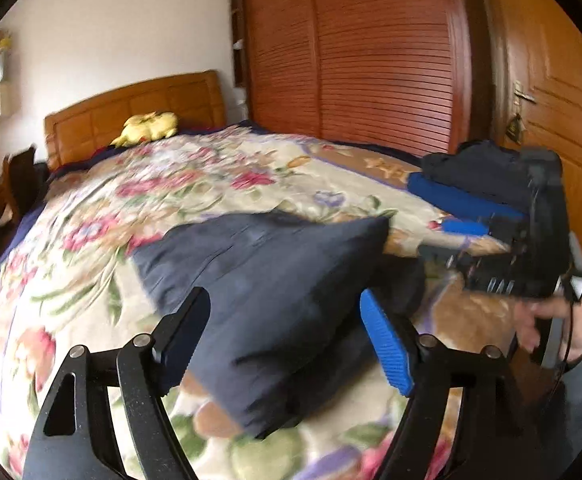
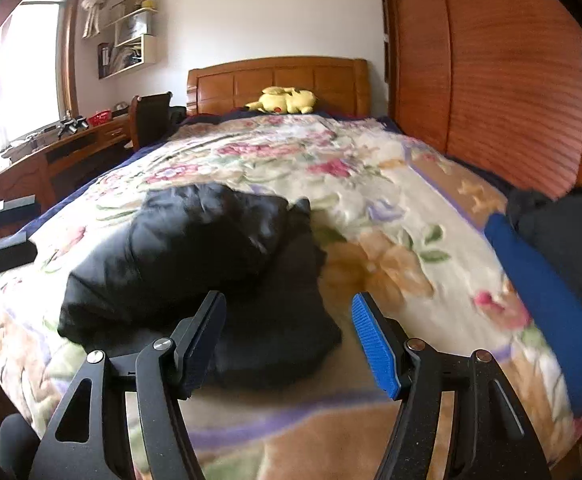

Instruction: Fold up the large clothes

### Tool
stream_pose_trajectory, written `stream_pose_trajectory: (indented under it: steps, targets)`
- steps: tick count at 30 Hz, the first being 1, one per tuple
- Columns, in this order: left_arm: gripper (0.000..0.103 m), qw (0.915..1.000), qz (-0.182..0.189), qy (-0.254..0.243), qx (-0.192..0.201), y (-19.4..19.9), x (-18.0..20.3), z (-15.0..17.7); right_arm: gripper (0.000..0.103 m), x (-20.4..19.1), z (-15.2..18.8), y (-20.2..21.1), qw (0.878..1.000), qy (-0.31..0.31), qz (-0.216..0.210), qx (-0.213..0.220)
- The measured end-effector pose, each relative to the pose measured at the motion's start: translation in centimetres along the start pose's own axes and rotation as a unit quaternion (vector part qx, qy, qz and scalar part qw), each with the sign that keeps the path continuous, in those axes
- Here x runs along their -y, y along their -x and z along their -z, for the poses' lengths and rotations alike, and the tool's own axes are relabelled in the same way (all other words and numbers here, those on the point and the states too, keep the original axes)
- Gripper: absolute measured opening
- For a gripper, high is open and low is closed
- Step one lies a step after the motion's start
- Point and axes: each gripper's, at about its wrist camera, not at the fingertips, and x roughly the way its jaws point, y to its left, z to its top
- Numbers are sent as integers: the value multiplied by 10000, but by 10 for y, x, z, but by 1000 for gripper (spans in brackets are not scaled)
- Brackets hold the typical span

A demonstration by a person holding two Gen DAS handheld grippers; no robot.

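Note:
A dark navy garment [image 1: 267, 280] lies folded in a bundle on the floral bedspread [image 1: 171, 184]. It shows in the right wrist view [image 2: 211, 272] too. My left gripper [image 1: 287, 340] is open and empty just above the garment's near edge. My right gripper [image 2: 291, 344] is open and empty, just short of the garment's near right corner. In the left wrist view the right gripper [image 1: 451, 210] shows from the side at the right, open, held in a hand.
A stack of folded blue and dark clothes [image 2: 559, 264] lies at the bed's right edge, also in the left wrist view [image 1: 471, 176]. A yellow plush toy [image 2: 287, 100] lies by the wooden headboard [image 2: 279, 76]. A wardrobe [image 1: 355, 48] stands right, a desk [image 2: 51, 152] left.

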Motion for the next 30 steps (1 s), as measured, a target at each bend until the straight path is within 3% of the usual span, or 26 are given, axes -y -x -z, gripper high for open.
stream_pose_trajectory:
  steps: [6, 9, 14, 20, 30]
  targets:
    - [78, 9991, -234, 357, 0, -1, -38, 27, 68, -13, -32, 5, 9993, -13, 225, 291]
    - [78, 9986, -340, 410, -54, -5, -49, 36, 68, -18, -44, 3, 9994, -5, -27, 334]
    - [78, 9979, -474, 427, -93, -12, -62, 47, 68, -42, -56, -16, 9986, 439, -94, 290]
    - [78, 9971, -607, 439, -139, -25, -70, 58, 68, -54, -52, -51, 9973, 511, -515, 108]
    - [78, 9959, -601, 635, -225, -34, -85, 70, 68, -54, -43, -88, 9958, 576, -673, -217]
